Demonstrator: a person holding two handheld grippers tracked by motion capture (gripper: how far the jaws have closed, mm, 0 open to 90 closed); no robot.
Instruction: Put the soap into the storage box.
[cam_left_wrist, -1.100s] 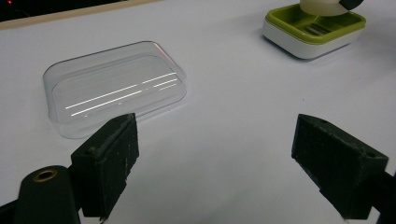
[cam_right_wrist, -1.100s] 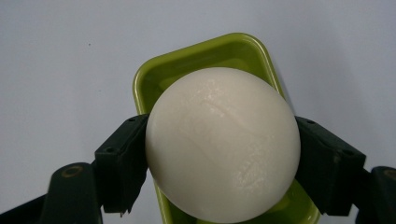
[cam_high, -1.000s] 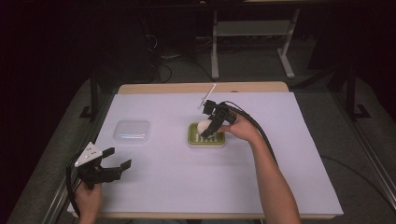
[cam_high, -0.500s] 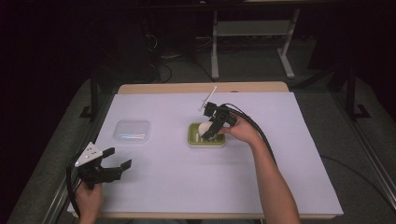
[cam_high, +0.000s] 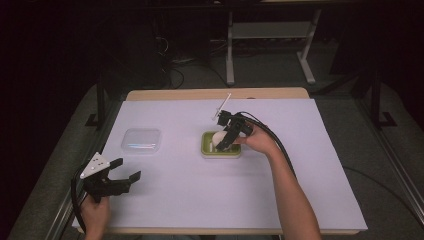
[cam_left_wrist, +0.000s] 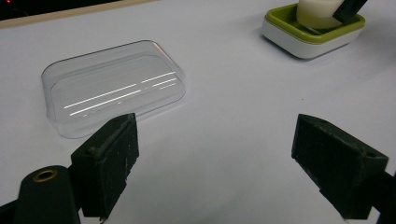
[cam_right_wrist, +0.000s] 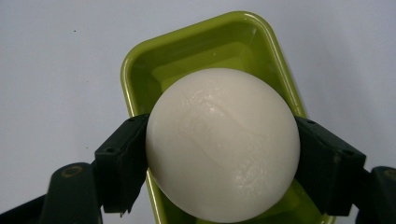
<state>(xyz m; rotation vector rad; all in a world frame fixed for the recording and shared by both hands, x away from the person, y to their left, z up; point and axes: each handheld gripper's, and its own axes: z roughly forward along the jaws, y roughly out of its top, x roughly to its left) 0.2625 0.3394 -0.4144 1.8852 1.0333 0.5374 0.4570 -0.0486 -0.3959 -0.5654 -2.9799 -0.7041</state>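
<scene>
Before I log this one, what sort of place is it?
Likely a lab recording station, not a home: a white-covered table in a dark room, cables on the grey floor, a metal stand behind, and a hand-held gripper in each hand.

The right gripper jaws clamp a white ball over a green tray.

Two things stand on the table's white sheet: a clear plastic lid toward the left edge, and a green tray near the centre, its hollow taken up by a white ball clamped in the right gripper. Open sheet lies between lid and tray. The right half, the near edge and the far edge offer free passage.
</scene>
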